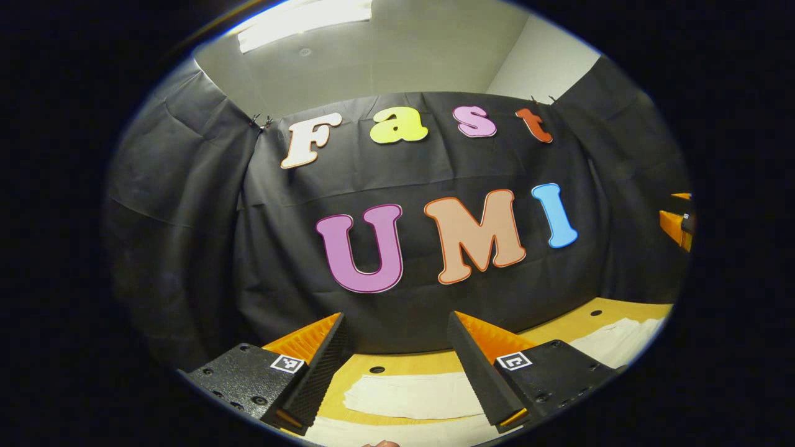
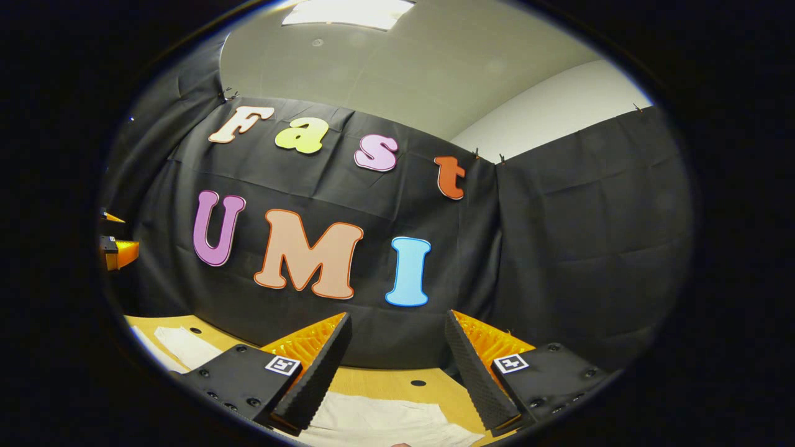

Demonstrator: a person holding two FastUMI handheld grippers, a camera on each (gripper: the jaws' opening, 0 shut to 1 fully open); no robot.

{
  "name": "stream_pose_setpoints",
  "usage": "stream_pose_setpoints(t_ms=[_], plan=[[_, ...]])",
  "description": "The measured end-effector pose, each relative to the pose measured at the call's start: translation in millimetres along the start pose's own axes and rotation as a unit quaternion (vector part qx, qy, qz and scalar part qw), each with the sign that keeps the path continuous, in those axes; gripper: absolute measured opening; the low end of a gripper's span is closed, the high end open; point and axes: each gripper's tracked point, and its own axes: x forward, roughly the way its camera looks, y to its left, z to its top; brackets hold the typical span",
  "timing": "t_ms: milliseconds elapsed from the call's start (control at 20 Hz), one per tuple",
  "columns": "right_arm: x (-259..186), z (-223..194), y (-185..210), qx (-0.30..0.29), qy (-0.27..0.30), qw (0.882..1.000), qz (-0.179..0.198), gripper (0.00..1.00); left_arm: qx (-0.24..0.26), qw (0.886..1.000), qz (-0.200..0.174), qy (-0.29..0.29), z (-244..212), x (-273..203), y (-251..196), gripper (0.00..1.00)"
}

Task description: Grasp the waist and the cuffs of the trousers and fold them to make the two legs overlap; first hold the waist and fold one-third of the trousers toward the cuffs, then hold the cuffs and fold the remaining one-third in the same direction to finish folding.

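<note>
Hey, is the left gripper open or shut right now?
Open. In the left gripper view, the left gripper has its fingers spread wide apart, gripping nothing; the white trousers lie on the table below.

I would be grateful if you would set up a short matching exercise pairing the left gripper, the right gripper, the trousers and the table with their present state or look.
Things:
1. left gripper
2. trousers
3. table
4. ceiling light

Descriptions:
A. wooden, with small round holes
B. open above the cloth, holding nothing
C. pale fabric lying flat
D. bright panel overhead

Pairs: 1-B, 2-C, 3-A, 4-D. The right gripper is open too, above the trousers.
</note>
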Motion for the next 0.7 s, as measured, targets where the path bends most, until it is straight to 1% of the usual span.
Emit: stream_pose_setpoints(t_ms=[50,100,150,200,300,400,450,500,550,650,700], plan=[[2,-3,1,0.002,0.005,1.000,0.002,0.97,0.003,1.000,0.003,0.003,-2,0,3,0.96],[3,-5,2,0.004,0.009,1.000,0.003,0.97,0.007,1.000,0.007,0.005,-5,-1,6,0.99],[5,-9,2,0.004,0.010,1.000,0.004,0.97,0.008,1.000,0.010,0.008,-7,-1,8,0.96],[6,-11,3,0.000,0.012,1.000,0.006,0.96,0.010,1.000,0.013,0.010,-8,-2,12,0.96],[9,-17,6,-0.013,0.016,1.000,0.016,0.97,0.014,1.000,0.019,0.006,-6,-4,18,0.96],[8,-23,6,-0.028,0.020,0.999,0.025,0.96,0.020,0.999,0.023,0.009,-11,-5,23,0.95],[8,-25,7,-0.033,0.021,0.999,0.029,0.97,0.023,0.999,0.024,0.014,-16,-5,26,0.96],[7,-28,9,-0.037,0.024,0.998,0.036,0.96,0.027,0.999,0.024,0.020,-22,-6,28,0.99],[7,-34,12,-0.043,0.028,0.998,0.046,0.97,0.032,0.999,0.025,0.024,-27,-9,32,0.96],[5,-47,12,-0.063,0.041,0.995,0.062,0.98,0.049,0.998,0.023,0.031,-35,-12,38,0.96],[2,-54,11,-0.074,0.046,0.994,0.069,0.97,0.060,0.997,0.021,0.035,-40,-13,39,0.96]])
